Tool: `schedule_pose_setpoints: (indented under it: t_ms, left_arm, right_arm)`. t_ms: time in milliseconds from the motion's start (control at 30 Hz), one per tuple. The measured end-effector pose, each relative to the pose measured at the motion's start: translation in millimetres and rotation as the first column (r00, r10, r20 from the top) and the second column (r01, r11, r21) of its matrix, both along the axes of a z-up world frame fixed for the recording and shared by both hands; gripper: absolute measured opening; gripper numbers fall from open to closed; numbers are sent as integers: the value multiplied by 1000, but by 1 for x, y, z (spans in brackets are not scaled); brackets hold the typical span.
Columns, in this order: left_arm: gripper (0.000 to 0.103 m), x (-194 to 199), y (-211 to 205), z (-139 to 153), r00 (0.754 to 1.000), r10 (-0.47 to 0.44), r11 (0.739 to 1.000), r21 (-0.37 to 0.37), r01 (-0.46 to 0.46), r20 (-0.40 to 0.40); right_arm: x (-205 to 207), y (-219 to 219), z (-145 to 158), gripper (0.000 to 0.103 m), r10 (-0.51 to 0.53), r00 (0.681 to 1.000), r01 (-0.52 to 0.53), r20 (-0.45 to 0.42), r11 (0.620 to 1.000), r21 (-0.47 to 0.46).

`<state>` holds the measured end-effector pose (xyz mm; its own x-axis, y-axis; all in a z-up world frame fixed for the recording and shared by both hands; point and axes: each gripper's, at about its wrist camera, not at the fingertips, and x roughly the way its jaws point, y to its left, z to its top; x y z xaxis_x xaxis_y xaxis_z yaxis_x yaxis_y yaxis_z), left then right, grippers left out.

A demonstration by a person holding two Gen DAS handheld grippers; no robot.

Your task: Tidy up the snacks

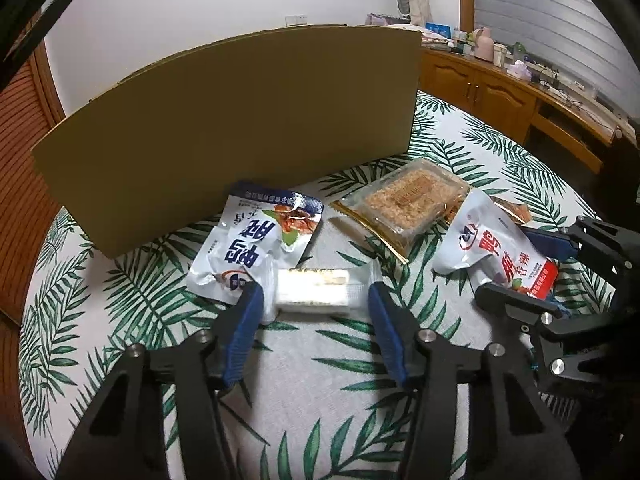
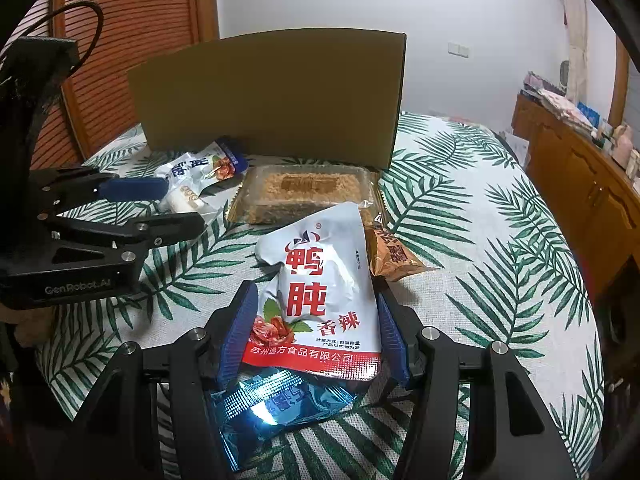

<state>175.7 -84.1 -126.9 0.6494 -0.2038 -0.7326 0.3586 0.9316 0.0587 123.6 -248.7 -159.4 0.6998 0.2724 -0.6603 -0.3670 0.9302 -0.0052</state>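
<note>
My left gripper point(image 1: 314, 290) is open, its blue pads on either side of a small clear-wrapped white bar point(image 1: 314, 286) lying on the leaf-print tablecloth; it also shows in the right wrist view point(image 2: 182, 202). A white-and-blue snack pouch point(image 1: 256, 240) lies just behind the bar. My right gripper point(image 2: 316, 304) is open around a white-and-red pouch point(image 2: 320, 292), its pads beside the pouch edges. A shiny blue packet point(image 2: 276, 404) lies under the pouch. A clear tray of crumbly cake point(image 2: 306, 192) and an orange packet point(image 2: 390, 256) lie beyond.
A large cardboard box point(image 1: 224, 128) stands at the back of the table, its wall facing me. The round table's edge point(image 2: 576, 280) curves to the right. Wooden cabinets point(image 1: 492, 92) with clutter stand beyond the table.
</note>
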Motion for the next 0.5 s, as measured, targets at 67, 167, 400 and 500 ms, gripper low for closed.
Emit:
schedule_pose_setpoints:
  t_ms: [67,167,400,500]
  left_arm:
    - [45,-3,-1,0,1000,-5,1000,10,5,1]
    - [45,-4,-2,-1,1000,-1,1000,16,1,0]
    - [56,11,0,-5,997,2,999,-48,-6,-74]
    - [58,11,0,-5,997,5,999,-49,-8,-72]
  right_arm:
    - [0,0,0,58,0,1000,0,0,1000,0]
    - [0,0,0,58,0,1000,0,0,1000,1]
    - [0,0,0,58,0,1000,0,1,1000,1]
    - [0,0,0,58,0,1000,0,1,1000,0]
